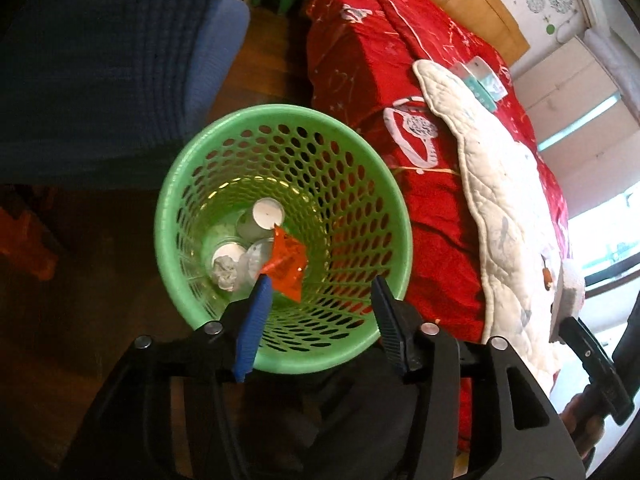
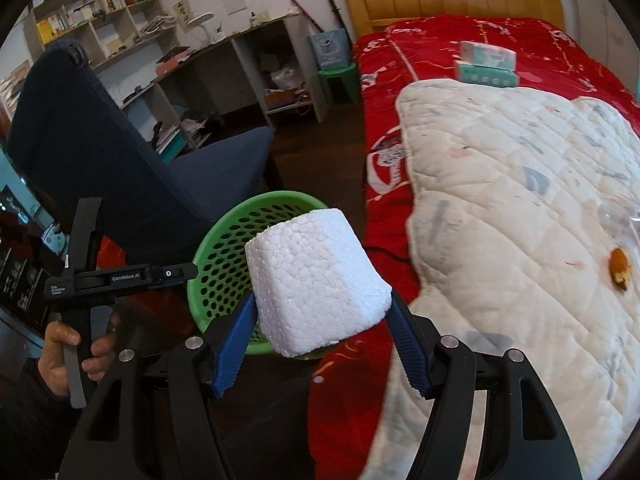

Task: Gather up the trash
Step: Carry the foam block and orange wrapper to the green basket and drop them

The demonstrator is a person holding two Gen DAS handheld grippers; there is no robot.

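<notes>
A green perforated trash basket (image 1: 352, 184) stands on the floor beside the bed; it also shows in the right wrist view (image 2: 224, 248). Inside lie paper cups (image 1: 262, 218), crumpled paper (image 1: 225, 270) and an orange wrapper (image 1: 286, 262). My left gripper (image 1: 320, 286) is open over the basket's mouth, the orange wrapper just beyond its left fingertip. My right gripper (image 2: 322, 310) is shut on a white foam block (image 2: 316, 280), held above the bed edge near the basket. The foam block also shows at the right edge of the left wrist view (image 1: 570, 288).
A bed with a red blanket (image 2: 460, 40) and a white quilted pad (image 2: 520, 200) lies to the right. On the pad are a brown scrap (image 2: 619, 270) and clear plastic (image 2: 624, 216). Teal boxes (image 2: 486, 64) sit farther up. A dark blue chair (image 2: 120, 168) stands behind the basket.
</notes>
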